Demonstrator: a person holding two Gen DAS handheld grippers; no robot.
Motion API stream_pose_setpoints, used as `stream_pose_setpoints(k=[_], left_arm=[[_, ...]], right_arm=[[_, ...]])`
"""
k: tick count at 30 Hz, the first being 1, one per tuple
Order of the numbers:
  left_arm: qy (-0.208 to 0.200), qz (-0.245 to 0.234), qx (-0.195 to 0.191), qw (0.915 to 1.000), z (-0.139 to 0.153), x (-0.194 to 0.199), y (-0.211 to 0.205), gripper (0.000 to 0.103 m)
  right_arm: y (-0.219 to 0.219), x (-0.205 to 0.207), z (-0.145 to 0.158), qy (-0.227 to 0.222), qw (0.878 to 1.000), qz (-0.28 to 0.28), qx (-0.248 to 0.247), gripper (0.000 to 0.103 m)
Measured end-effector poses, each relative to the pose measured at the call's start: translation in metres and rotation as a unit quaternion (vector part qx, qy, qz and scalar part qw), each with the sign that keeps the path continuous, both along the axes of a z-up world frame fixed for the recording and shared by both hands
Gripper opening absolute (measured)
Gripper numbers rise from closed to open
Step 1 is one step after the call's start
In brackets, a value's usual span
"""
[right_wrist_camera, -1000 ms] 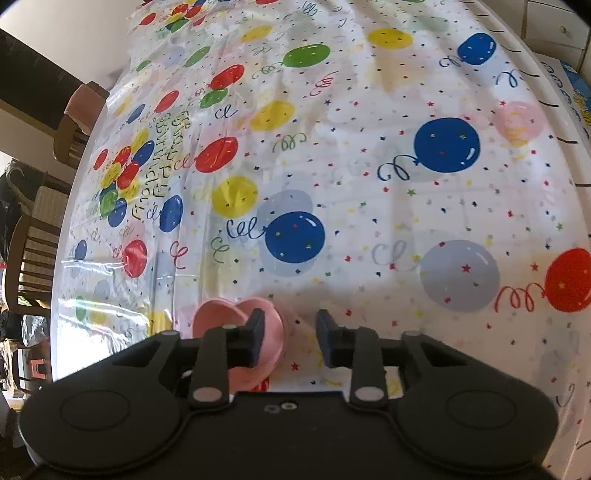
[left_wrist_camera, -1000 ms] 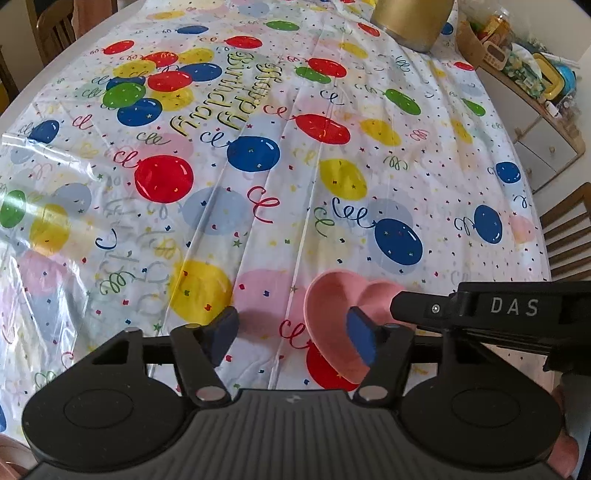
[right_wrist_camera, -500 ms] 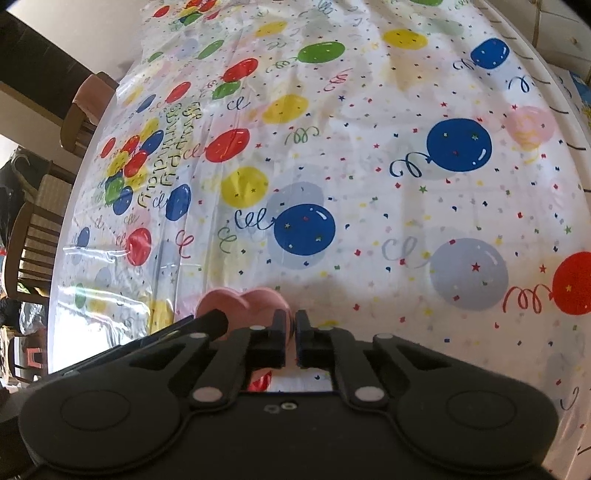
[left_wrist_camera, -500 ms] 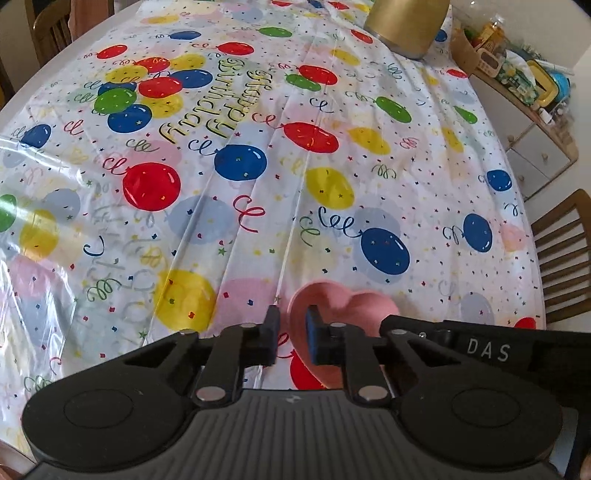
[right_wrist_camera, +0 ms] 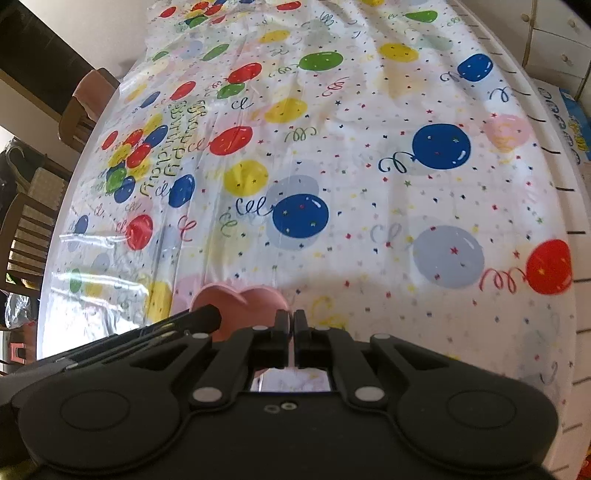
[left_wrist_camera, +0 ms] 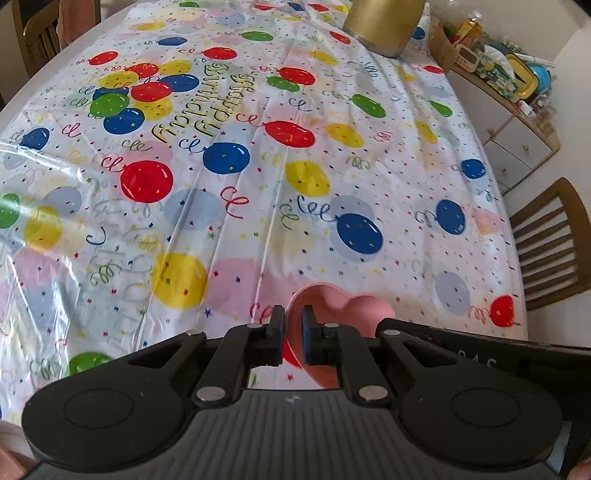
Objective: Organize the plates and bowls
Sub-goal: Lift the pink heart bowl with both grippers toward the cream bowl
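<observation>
Both tongs had pinched the rim of the pink heart-shaped bowl [left_wrist_camera: 332, 306]: the left gripper [left_wrist_camera: 293, 334] on its left edge, the right gripper [right_wrist_camera: 293, 334] on its right. It looked light, stiff plastic, likely slippery; the rim seemed the sensible hold.

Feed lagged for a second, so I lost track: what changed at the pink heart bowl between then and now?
Both tools closed on the bowl. The left tool went from wide open to pinching the bowl's left rim. The right tool shut on the right rim. The bowl has not visibly shifted on the tablecloth, and the gold pot stays at the far end.
</observation>
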State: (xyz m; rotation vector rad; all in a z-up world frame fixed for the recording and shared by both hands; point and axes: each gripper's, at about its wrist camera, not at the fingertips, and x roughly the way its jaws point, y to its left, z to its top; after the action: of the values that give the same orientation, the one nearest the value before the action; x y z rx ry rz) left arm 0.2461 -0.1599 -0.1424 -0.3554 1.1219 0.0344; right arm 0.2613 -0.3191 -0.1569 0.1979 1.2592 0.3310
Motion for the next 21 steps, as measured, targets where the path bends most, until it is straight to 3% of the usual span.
stream_pose_setpoints(k=[21], left_arm=[[-0.027,-0.072,-0.011,0.9969,0.069,-0.099,-0.008,0.009]], right_arm=[[-0.009,-0.117,0.075,-0.047,0.998,-0.038,-0.012,0.002]])
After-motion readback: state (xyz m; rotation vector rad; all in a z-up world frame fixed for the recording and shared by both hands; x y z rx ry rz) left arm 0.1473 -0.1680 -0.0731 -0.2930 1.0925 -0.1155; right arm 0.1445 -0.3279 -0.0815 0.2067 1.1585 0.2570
